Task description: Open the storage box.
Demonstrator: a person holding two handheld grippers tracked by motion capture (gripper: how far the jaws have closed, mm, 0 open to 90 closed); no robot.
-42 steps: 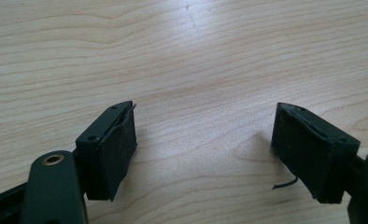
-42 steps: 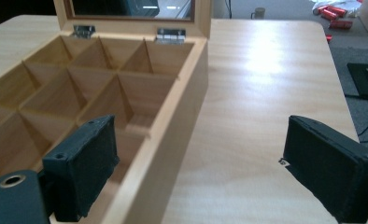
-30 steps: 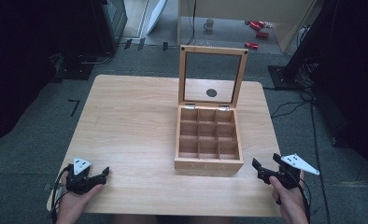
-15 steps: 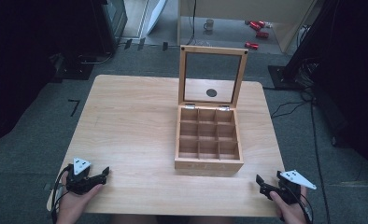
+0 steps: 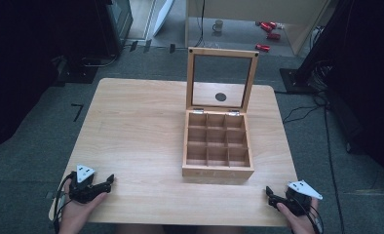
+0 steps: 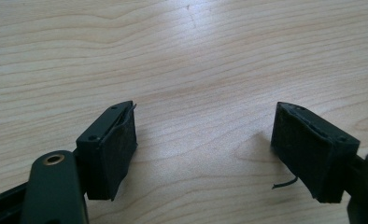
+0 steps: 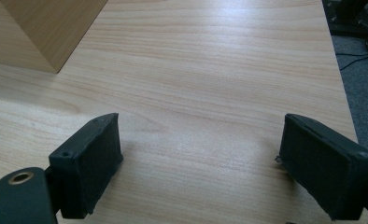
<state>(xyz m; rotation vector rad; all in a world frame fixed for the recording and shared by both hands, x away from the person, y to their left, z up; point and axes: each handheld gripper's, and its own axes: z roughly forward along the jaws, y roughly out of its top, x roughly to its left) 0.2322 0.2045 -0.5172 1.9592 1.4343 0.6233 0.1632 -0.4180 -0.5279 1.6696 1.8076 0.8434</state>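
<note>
Left claw point(image 5: 106, 182): mine, resting low on the desk point(image 5: 141, 126) at its near edge, well left of the box; jaws apart, nothing but bare wood between them.
Box point(image 5: 218, 146): wooden, on the desk right of centre; nine compartments, all look empty.
Lid point(image 5: 222, 80): upright on hinges at the box's far side, pane in a wooden frame.
Right claw point(image 5: 269, 194): mine, at the near edge just right of the box's front corner; jaws apart, holding nothing.
Handling, my estimate: box rigid, probably light; pane fragile. I'd grip the lid's wooden top rail, never the pane.
</note>
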